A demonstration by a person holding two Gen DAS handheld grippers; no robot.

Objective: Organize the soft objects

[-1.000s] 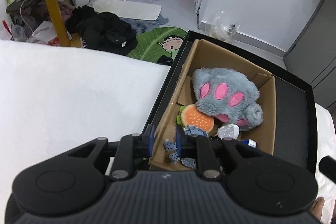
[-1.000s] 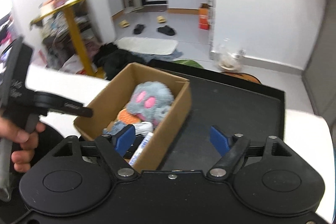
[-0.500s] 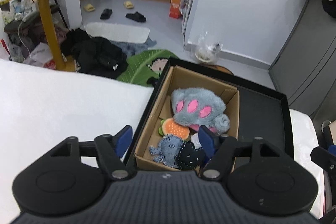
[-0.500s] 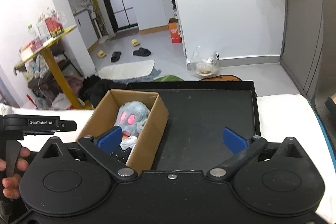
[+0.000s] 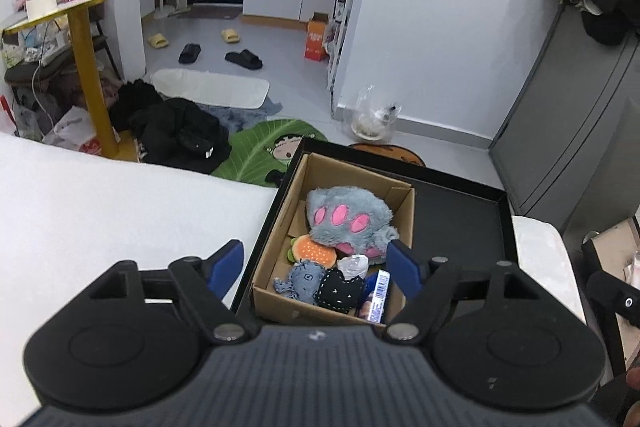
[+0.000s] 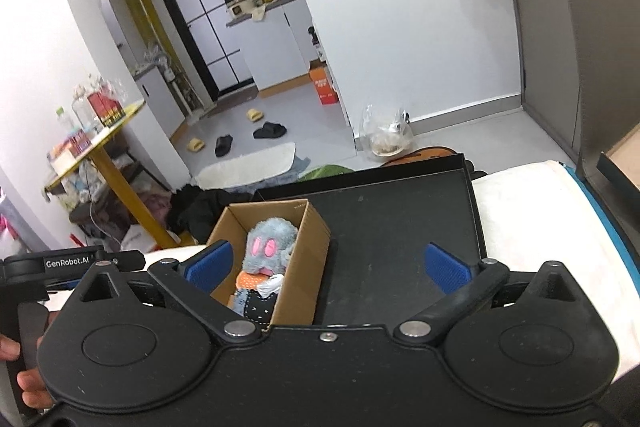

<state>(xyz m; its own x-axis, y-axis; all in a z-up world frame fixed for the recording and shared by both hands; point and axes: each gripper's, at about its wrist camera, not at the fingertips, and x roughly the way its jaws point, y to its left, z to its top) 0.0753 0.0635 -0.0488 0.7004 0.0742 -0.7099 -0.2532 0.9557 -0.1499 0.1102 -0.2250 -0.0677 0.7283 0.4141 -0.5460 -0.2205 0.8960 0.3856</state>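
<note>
A cardboard box (image 5: 404, 211) stands in the left part of a black tray (image 5: 460, 211). In it lie a grey plush paw with pink pads (image 5: 348, 217), an orange burger plush (image 5: 314, 251), a blue-grey doll (image 5: 304, 277), a black stitched doll (image 5: 340, 289) and a white-blue packet (image 5: 378, 293). My left gripper (image 5: 316, 269) is open and empty, raised above the box's near end. My right gripper (image 6: 328, 265) is open and empty, held high over the box (image 6: 316, 247) and tray (image 6: 400, 223). The paw plush (image 6: 270, 243) also shows in the right wrist view.
The tray lies on a white padded surface (image 5: 100, 219). Beyond its far edge the floor holds dark clothes (image 5: 180, 131), a green leaf mat (image 5: 264, 147) and a yellow-legged table (image 5: 84, 67). A grey cabinet (image 5: 568, 131) stands at the right. The left handle (image 6: 60, 267) shows at the right view's left.
My left gripper opened, letting the blue-grey doll drop into the box, then rose and pulled back. My right gripper also rose and pulled back, staying open.
</note>
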